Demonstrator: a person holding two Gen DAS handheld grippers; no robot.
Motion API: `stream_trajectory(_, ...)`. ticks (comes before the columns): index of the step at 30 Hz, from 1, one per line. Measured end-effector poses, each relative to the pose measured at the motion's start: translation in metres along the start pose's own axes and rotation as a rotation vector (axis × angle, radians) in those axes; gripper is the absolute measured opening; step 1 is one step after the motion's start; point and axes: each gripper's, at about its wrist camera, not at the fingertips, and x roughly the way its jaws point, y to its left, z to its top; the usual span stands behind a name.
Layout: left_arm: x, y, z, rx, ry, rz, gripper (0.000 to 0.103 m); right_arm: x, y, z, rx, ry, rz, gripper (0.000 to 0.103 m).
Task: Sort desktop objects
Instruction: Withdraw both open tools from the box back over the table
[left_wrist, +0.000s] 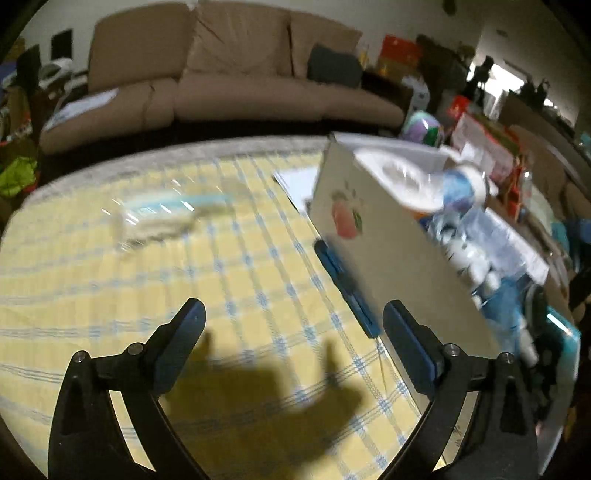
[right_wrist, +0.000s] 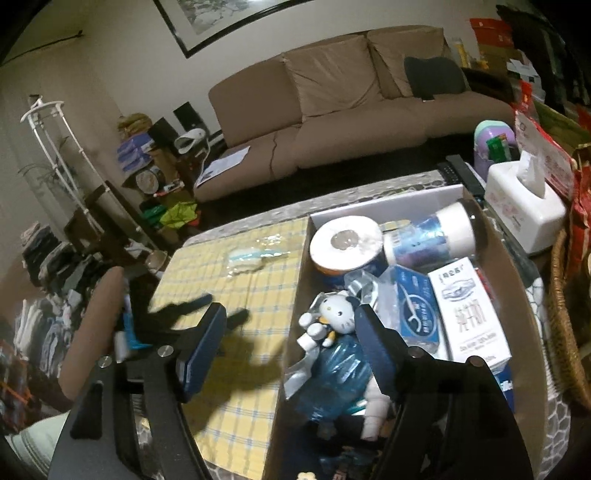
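Observation:
A cardboard box stands on the yellow checked tablecloth, filled with a toilet roll, a blue-labelled jar, a white cat doll, a milk carton, a floss packet and a blue bottle. My right gripper is open and empty above the box's left wall. My left gripper is open and empty over the cloth, beside the box's white side. A clear plastic packet lies on the cloth; it also shows in the right wrist view.
A white tissue box and a lilac container stand behind the box. A wicker basket is at the right. A brown sofa lies beyond the table. A blue object lies along the box's base. Clutter fills the left floor.

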Motion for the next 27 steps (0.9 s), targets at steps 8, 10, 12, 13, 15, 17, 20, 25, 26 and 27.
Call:
stream_trajectory(8, 0.045, -0.029, -0.019, 0.117, 0.071, -0.002, 0.096, 0.017, -0.015, -0.032, -0.017, 0.044, -0.017, 0.074)
stream_trajectory(10, 0.05, -0.032, -0.021, 0.126, 0.073, -0.013, 0.095, 0.019, -0.022, -0.039, -0.006, 0.041, -0.032, 0.074)
stream_trajectory(12, 0.053, -0.03, -0.021, 0.117, 0.08, -0.004, 0.095, 0.021, -0.029, -0.049, 0.019, 0.036, -0.032, 0.074)
stream_trajectory(13, 0.057, -0.03, -0.022, 0.12, 0.088, 0.004, 0.096, 0.023, -0.031, -0.054, 0.028, 0.035, -0.031, 0.074)
stream_trajectory(15, 0.065, -0.03, -0.022, 0.122, 0.099, 0.024, 0.096, 0.028, -0.032, -0.062, 0.036, 0.043, -0.03, 0.074)
stream_trajectory(17, 0.069, -0.029, -0.021, 0.123, 0.105, 0.034, 0.095, 0.032, -0.031, -0.066, 0.036, 0.051, -0.032, 0.074)
stream_trajectory(20, 0.073, -0.029, -0.018, 0.141, 0.106, 0.046, 0.096, 0.033, -0.026, -0.072, 0.009, 0.037, -0.035, 0.074)
stream_trajectory(25, 0.079, -0.028, -0.012, 0.173, 0.118, 0.103, 0.097, 0.031, -0.015, -0.077, -0.079, 0.008, -0.064, 0.074)
stream_trajectory(26, 0.079, -0.028, -0.009, 0.182, 0.122, 0.126, 0.096, 0.033, -0.016, -0.077, -0.09, 0.022, -0.059, 0.074)
stream_trajectory(27, 0.081, -0.027, -0.008, 0.196, 0.129, 0.148, 0.094, 0.035, -0.016, -0.078, -0.096, 0.034, -0.056, 0.074)
